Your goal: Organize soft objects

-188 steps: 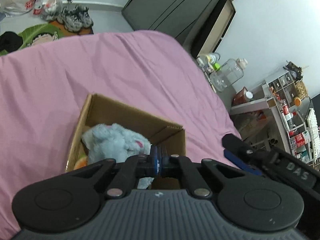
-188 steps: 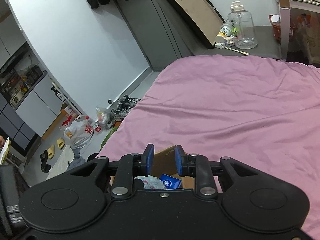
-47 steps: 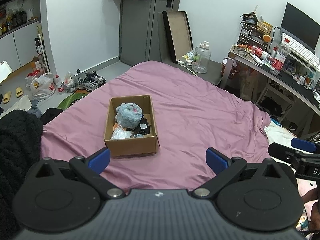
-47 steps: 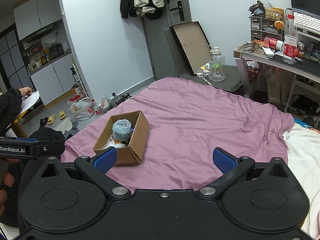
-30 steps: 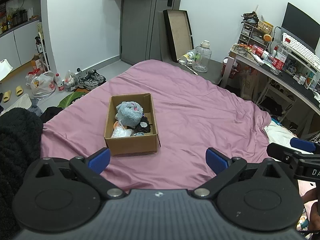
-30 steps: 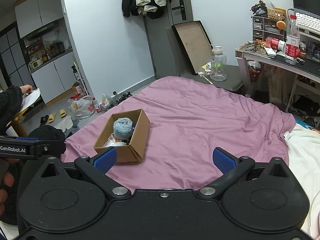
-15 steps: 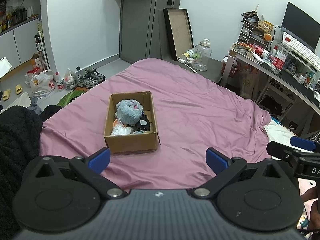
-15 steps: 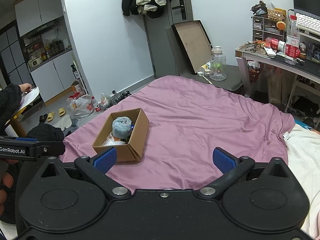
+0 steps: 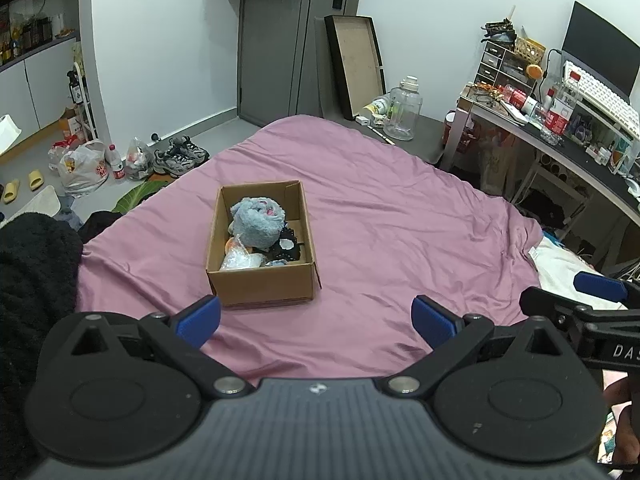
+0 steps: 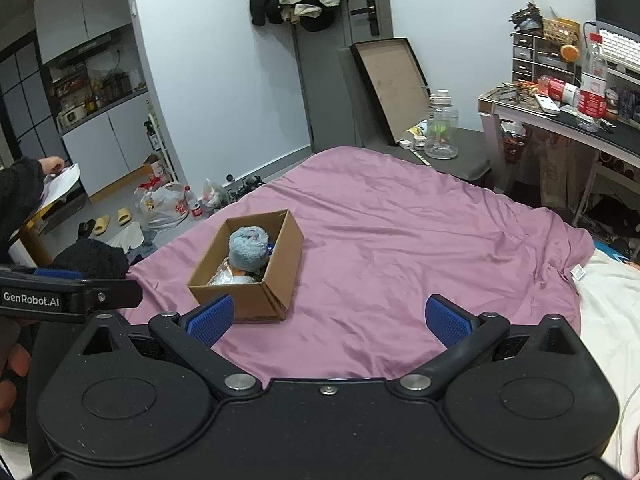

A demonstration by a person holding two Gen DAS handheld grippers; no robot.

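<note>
A cardboard box (image 9: 264, 284) (image 10: 282, 256) sits on the pink bedspread (image 9: 400, 240) (image 10: 400, 240), left of the middle. Inside it lie a fluffy blue plush toy (image 9: 258, 222) (image 10: 247, 249), a black soft item (image 9: 286, 250), a clear bag (image 9: 238, 260) and something orange. My left gripper (image 9: 316, 320) is open and empty, held back from the box at the bed's near edge. My right gripper (image 10: 328, 322) is also open and empty, to the right of the box; its blue tip (image 9: 598, 286) shows at the right edge of the left wrist view.
A desk (image 9: 560, 136) crowded with bottles and a keyboard stands on the right. A large water jug (image 9: 404, 110) and a leaning frame (image 9: 356, 60) are behind the bed. Shoes and bags (image 9: 120, 160) lie on the floor at left. A black fuzzy sleeve (image 9: 28, 280) fills the left edge.
Both grippers, once close over the box and nearly shut, have pulled far back and opened wide. In the last second the view has only drifted slightly.
</note>
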